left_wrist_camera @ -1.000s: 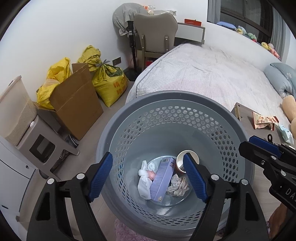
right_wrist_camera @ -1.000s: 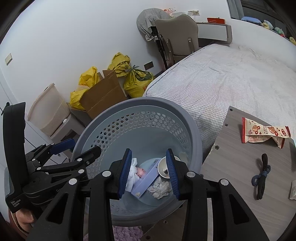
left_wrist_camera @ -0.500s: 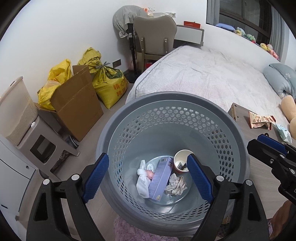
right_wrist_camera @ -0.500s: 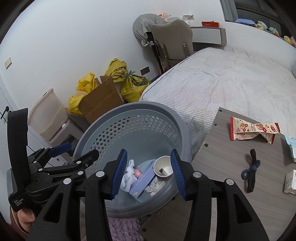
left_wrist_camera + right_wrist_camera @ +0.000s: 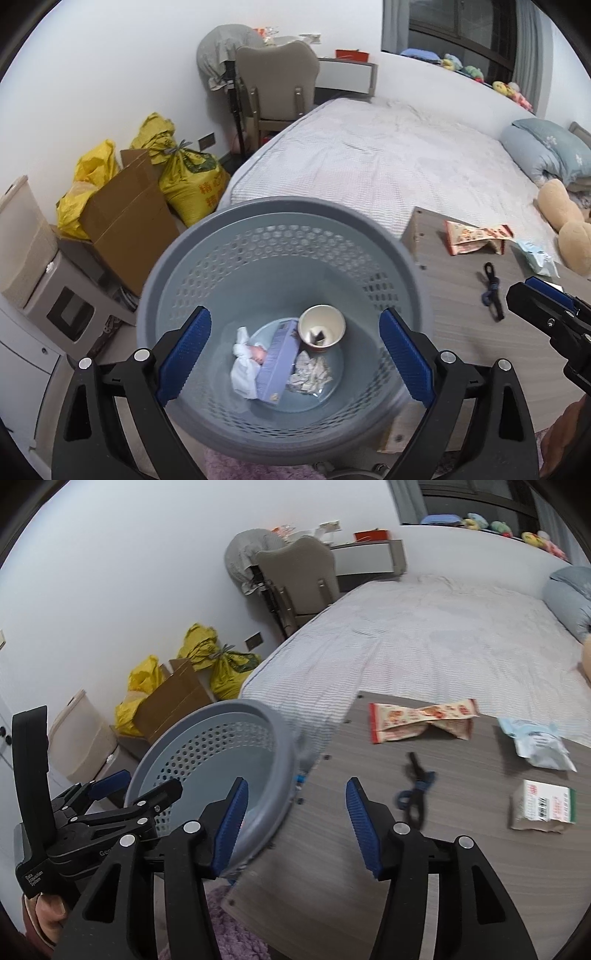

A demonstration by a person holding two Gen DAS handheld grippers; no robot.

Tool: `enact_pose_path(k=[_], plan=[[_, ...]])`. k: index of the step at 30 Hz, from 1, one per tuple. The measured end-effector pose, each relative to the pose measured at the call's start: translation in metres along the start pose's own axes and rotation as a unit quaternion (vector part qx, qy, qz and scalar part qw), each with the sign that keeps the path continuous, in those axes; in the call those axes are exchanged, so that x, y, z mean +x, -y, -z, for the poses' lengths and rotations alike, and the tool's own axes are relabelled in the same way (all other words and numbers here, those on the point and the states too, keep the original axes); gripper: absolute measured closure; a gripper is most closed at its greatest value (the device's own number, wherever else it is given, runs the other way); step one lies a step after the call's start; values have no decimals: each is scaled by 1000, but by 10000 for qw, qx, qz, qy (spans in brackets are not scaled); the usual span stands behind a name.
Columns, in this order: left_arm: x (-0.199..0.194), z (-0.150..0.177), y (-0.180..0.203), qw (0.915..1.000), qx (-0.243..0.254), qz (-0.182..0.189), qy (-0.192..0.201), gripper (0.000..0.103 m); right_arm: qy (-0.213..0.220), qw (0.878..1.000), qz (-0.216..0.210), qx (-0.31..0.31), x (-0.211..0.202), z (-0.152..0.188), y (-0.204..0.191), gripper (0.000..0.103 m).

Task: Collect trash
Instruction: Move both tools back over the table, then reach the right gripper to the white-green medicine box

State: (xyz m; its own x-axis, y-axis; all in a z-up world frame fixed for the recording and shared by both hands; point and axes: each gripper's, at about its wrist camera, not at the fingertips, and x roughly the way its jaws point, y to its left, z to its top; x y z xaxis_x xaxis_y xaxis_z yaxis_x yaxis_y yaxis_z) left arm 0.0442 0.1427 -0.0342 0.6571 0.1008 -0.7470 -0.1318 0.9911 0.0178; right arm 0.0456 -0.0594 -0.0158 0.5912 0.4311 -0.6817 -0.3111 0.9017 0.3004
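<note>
Grey perforated plastic forms the round trash basket (image 5: 280, 229), which stands on the floor between the bed (image 5: 388, 158) and the wood-grain bench (image 5: 461, 849), its rim just beside the bench edge. At its bottom lie a paper cup (image 5: 321, 326) on its side, a lilac box (image 5: 277, 360), a white wad of tissue (image 5: 242, 369) and a crumpled scrap (image 5: 310, 374), all bunched together.

Left tongs (image 5: 295, 354) hang above the basket mouth, blue pads spread wide and still parting, nothing between them but the view down into the basket. Right tongs (image 5: 295, 819) sit over the seam where basket rim meets bench; their jaws are opening too, and they grip nothing, though the rim shows just behind the left pad.

On the bench, uncollected: a red-and-cream snack wrapper (image 5: 421, 720) near the far edge, a pale blue packet (image 5: 535, 742) to its right, a small white carton (image 5: 543, 806) with red and green print nearer, and a dark blue-and-black cord (image 5: 415, 794) lying between wrapper and right tongs. All four are apart from one another.

Against the wall stand yellow sacks (image 5: 192, 181), a cardboard box (image 5: 129, 218) and a chair (image 5: 277, 81). A person's hand (image 5: 48, 912) holds the left tool's grip
</note>
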Motion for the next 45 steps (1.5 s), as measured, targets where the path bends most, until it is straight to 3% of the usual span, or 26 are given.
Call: enact_pose_path(k=[9, 18, 30, 39, 45], plan=[[-7, -1, 60, 9979, 407, 509, 42, 12, 271, 9962, 643, 528, -52, 17, 61, 46], [0, 4, 109, 9943, 771, 727, -80, 12, 306, 9855, 1257, 1094, -77, 44, 127, 46], [12, 5, 135, 9926, 947, 740, -193, 11, 203, 9801, 1447, 1342, -55, 42, 165, 26], [26, -2, 135, 9924, 943, 742, -274, 11, 6, 9782, 1565, 1362, -26, 26, 171, 23], [35, -5, 130, 9926, 882, 756, -351, 11, -124, 9746, 1870, 1227, -8, 17, 171, 19]])
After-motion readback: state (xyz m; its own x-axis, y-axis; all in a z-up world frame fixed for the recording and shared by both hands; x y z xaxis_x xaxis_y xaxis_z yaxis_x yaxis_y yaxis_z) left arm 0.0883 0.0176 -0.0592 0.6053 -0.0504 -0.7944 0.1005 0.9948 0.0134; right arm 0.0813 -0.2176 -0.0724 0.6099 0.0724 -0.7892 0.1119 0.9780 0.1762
